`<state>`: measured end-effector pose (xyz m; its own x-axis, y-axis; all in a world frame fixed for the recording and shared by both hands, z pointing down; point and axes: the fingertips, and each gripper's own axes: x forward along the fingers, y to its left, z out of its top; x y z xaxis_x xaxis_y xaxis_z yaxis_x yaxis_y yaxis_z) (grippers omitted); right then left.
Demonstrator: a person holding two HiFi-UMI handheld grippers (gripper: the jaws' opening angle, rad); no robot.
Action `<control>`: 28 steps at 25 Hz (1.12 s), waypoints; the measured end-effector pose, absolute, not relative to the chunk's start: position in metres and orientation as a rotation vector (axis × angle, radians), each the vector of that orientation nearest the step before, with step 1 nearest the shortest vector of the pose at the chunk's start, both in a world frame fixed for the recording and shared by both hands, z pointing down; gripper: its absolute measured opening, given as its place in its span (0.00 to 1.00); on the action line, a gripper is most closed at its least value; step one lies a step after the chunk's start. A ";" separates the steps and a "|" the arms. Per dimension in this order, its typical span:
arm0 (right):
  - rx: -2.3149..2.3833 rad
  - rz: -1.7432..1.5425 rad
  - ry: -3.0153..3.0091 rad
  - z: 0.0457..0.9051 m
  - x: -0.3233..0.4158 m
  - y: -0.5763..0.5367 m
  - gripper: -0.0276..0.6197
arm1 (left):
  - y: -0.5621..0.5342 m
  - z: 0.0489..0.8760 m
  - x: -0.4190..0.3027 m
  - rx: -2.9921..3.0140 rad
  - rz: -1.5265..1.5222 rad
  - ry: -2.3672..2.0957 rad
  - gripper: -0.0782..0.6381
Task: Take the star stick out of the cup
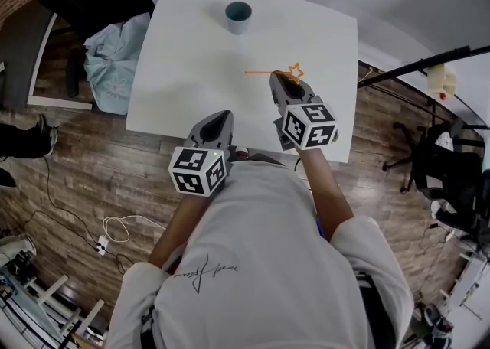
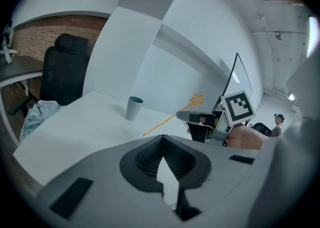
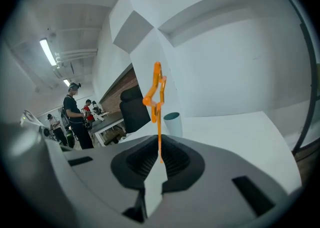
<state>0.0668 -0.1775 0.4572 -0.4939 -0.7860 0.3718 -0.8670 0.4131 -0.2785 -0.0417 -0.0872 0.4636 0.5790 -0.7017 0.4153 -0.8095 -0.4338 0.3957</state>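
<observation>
The right gripper (image 1: 280,79) has its fingers clamped on the star stick (image 1: 260,73), which is out of the cup (image 1: 238,16). The cup stands well apart at 11 o'clock on the tabletop (image 1: 184,57). The left gripper (image 1: 221,118) has its fingers closed on nothing.

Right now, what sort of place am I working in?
Probably an open office or lab: a square white table, a black padded office chair beside it, and people standing near desks.
</observation>
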 end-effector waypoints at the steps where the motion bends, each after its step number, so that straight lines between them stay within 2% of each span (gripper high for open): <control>1: 1.460 0.662 -2.478 0.460 0.065 -0.174 0.08 | -0.086 0.464 -0.043 2.252 0.262 -1.208 0.11; 28: 1.341 0.772 -2.405 0.493 0.064 -0.117 0.08 | -0.079 0.477 -0.038 2.225 0.274 -1.159 0.11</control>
